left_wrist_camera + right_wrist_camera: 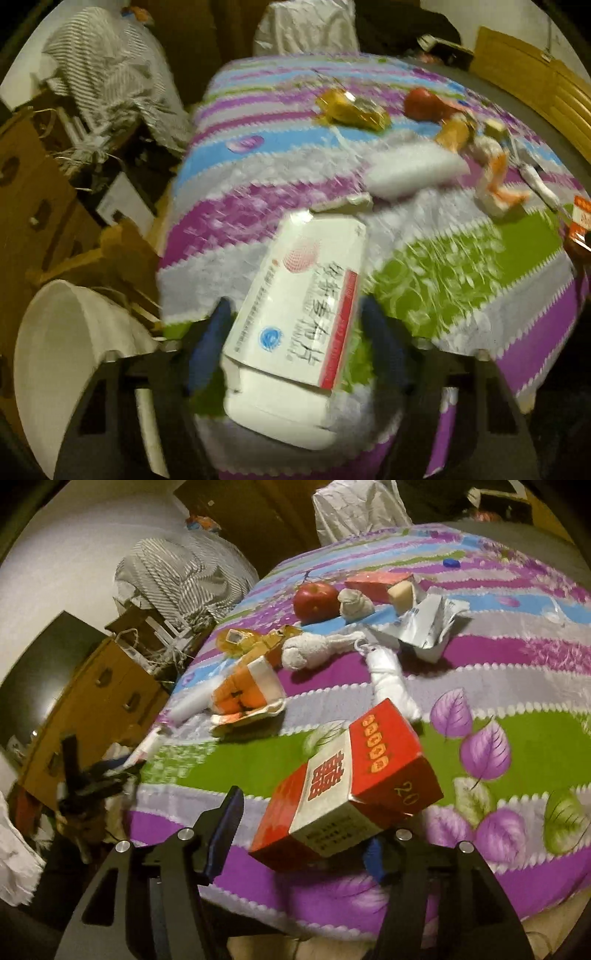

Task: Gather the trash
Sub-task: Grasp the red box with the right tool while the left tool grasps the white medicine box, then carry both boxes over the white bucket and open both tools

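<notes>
In the left wrist view my left gripper (295, 332) is shut on a white medicine box (295, 314) with a red stripe, held above the near edge of the striped tablecloth (258, 177). In the right wrist view my right gripper (306, 830) holds a red and white carton (347, 790) between its blue pads; the left pad stands apart from the carton, so the grip is unclear. More trash lies on the cloth: an orange and white wrapper (247, 694), a crumpled blue and white packet (424, 624), yellow cellophane (354, 110) and white tissue (413, 170).
A white bin (62, 354) stands left of the table, below the left gripper. A red apple (316, 600), a white plush toy (317, 650) and a red box (376, 583) lie on the cloth. Cardboard boxes (33, 192) and a striped bag (177, 579) crowd the left side.
</notes>
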The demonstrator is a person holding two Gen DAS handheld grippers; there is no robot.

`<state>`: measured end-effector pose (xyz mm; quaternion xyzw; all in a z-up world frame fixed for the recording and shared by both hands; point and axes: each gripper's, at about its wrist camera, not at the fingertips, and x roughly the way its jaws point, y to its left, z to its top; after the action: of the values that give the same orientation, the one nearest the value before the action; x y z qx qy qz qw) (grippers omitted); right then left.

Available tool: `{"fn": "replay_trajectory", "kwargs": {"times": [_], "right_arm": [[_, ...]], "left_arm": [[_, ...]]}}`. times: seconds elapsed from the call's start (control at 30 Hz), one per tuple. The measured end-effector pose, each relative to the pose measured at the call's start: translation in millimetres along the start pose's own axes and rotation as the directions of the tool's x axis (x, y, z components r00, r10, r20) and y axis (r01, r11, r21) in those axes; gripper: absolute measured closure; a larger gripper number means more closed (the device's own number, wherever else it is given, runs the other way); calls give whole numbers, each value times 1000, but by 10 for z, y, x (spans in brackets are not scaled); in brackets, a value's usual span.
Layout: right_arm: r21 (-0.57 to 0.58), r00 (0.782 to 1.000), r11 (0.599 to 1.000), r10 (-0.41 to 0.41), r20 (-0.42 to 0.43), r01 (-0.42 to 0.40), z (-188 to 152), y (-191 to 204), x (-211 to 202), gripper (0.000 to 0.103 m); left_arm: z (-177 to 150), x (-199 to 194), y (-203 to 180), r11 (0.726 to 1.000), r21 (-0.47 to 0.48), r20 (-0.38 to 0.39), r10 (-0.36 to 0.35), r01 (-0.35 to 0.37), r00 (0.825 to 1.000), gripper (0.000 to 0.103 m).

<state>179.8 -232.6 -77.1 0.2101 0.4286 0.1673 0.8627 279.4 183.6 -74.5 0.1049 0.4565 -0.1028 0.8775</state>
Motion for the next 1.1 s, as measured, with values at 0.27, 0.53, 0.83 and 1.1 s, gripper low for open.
{"fn": "replay_trajectory", "kwargs": {"times": [0.27, 0.53, 0.83, 1.1], "right_arm": [[-31, 999, 999, 44, 27, -43, 13, 116, -18, 76], [-117, 993, 989, 94, 66, -86, 131, 490, -156, 77], [-375, 975, 906, 223, 23, -198, 464, 1777, 37, 77], [-568, 956, 773, 277, -100, -284, 621, 3356, 422, 77]], "left_arm": [[-118, -212, -224, 999, -17, 71, 53, -52, 996, 52], [-42, -705, -344, 966, -201, 147, 192, -161, 970, 53], [6, -1320, 31, 872, -389, 173, 387, -298, 906, 52], [-248, -1780, 692, 750, -509, 104, 541, -423, 834, 52]]}}
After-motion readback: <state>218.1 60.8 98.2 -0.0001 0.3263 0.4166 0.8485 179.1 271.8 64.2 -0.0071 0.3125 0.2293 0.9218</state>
